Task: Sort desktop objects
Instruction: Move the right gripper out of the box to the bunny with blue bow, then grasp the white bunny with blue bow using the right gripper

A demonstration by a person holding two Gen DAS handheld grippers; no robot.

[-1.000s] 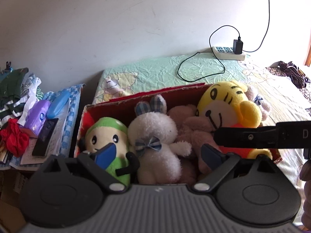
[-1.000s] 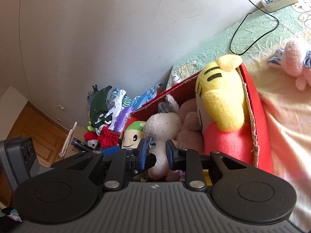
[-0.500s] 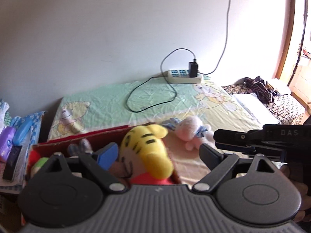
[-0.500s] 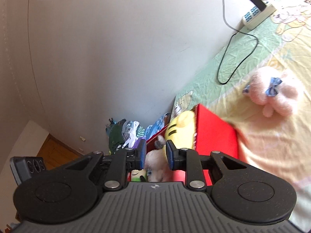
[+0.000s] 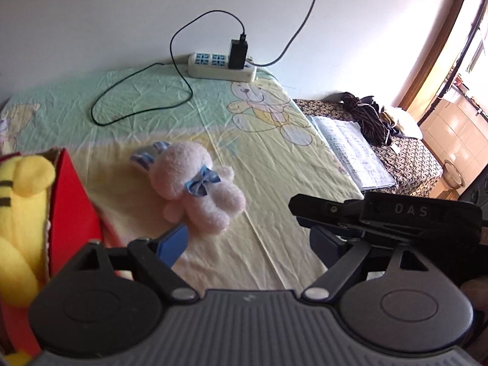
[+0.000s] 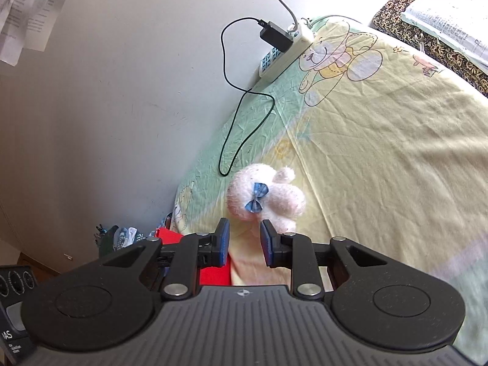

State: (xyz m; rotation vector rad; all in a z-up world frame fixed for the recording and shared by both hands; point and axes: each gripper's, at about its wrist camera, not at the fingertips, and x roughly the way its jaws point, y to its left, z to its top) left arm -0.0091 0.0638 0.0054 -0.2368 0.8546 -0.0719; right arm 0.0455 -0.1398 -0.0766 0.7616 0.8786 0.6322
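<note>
I am lining up to pick a pink bunny point(image 5: 195, 187) that lies alone on the sheet point(image 5: 274, 164), just right of the red box point(image 5: 71, 201) that already holds a yellow toy point(image 5: 23, 201). My right gripper point(image 6: 244, 241) hangs just short of the bunny point(image 6: 265, 196), its tongs parted a little and holding nothing. My left gripper point(image 5: 247, 244) has its tongs spread wide, also empty, with the bunny ahead and left of centre.

Next, I judge, I must open the right tongs wider, drop over the bunny's body, pinch, and carry it to the box.

The box interior is mostly cut off — only an edge shows. The right gripper's body crosses the left view and covers the left gripper's right finger. A power strip point(image 5: 221, 65) sits by the wall.
</note>
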